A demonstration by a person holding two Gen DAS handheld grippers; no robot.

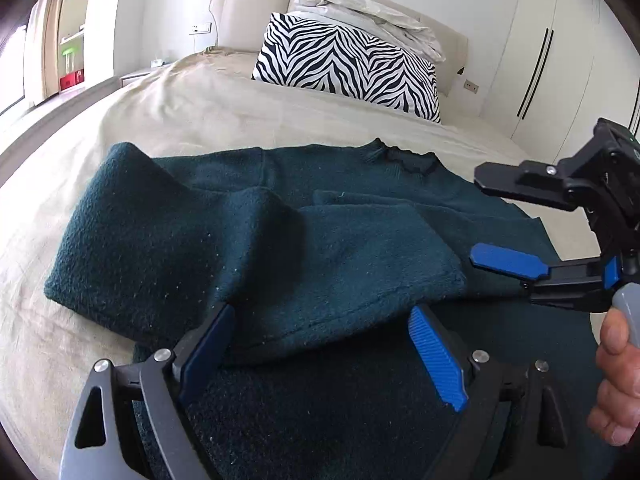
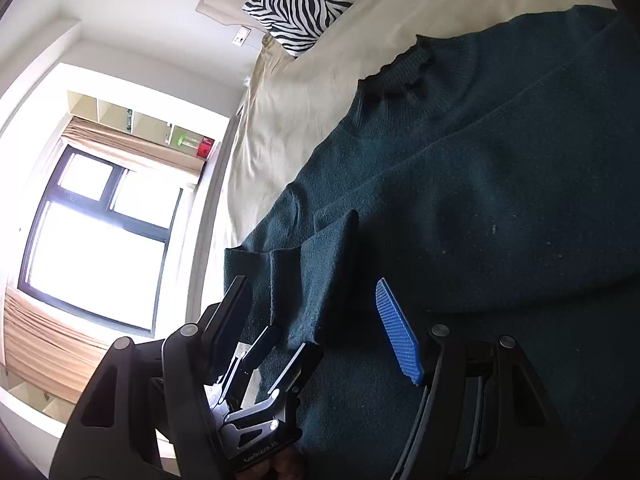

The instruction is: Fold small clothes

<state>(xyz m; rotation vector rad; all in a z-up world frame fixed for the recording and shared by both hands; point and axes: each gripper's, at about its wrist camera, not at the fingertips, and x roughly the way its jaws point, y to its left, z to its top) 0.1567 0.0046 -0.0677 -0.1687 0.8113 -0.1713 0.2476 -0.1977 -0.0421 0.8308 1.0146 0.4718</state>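
Note:
A dark green knit sweater (image 1: 280, 248) lies on the beige bed sheet (image 1: 160, 120), collar (image 1: 404, 158) toward the pillows, both sleeves folded across the body. My left gripper (image 1: 322, 332) is open, its blue pads on either side of the near sleeve's cuff edge, low over the fabric. My right gripper (image 1: 476, 216) enters from the right, open and empty, just above the sweater's right side. In the right wrist view the right gripper (image 2: 310, 300) is open over the sweater (image 2: 480, 200), and the left gripper (image 2: 292, 344) shows below it.
A zebra-striped pillow (image 1: 348, 64) and a crumpled pale duvet (image 1: 368, 16) lie at the head of the bed. White wardrobe doors (image 1: 552, 60) stand at the right. A bright window (image 2: 96, 240) and shelves (image 2: 140, 120) are beyond the bed's left side.

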